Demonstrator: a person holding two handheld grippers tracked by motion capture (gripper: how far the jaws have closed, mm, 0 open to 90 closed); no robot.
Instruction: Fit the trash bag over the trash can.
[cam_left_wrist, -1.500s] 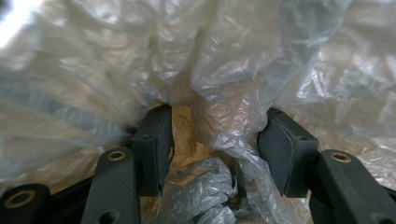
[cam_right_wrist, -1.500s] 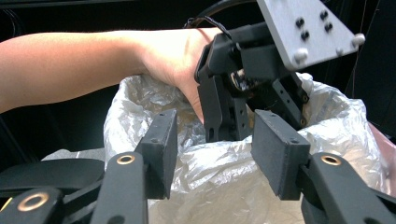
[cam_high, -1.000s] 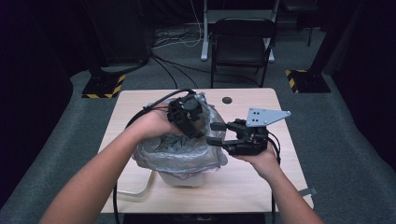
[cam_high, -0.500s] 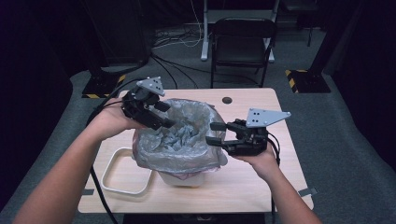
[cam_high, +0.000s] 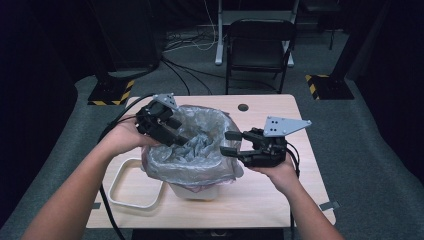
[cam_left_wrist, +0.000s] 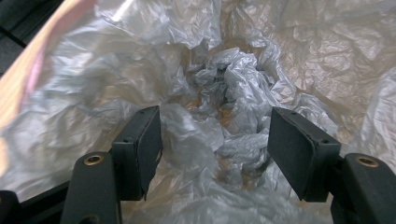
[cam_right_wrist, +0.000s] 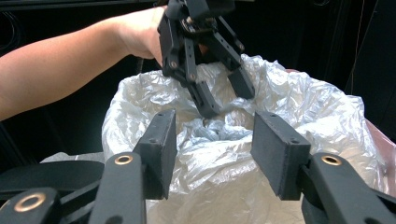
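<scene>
The left gripper (cam_high: 176, 136) hangs over the near-left part of the bag's mouth with its jaws apart; in the left gripper view its two black pads (cam_left_wrist: 148, 140) stand wide of each other, crumpled film bulges up between them, and neither pad presses on it, so nothing is gripped. Those jaws have just been opening a little further, with only loose film in the gap. The right gripper (cam_high: 231, 144) sits at the right side of the bag, level and pointing left; its jaws are partly apart too, and in the right gripper view the bag's rim lies between and beyond its pads (cam_right_wrist: 161, 144), though whether they pinch the film cannot be told. The thing being worked on is a clear plastic bag (cam_high: 200, 155), a liner draped over a white bin (cam_high: 196, 191) whose base shows beneath it, standing near the middle of the wooden table (cam_high: 265, 200). The bag's film is heavily wrinkled and sinks into a hollow at its centre. Just to the left of the bin lies a white rectangular frame (cam_high: 131, 185) flat on the table. Black cables trail from the left gripper off the table's left edge. Beyond the table's far edge stands a dark chair (cam_high: 257, 47) on grey floor.
</scene>
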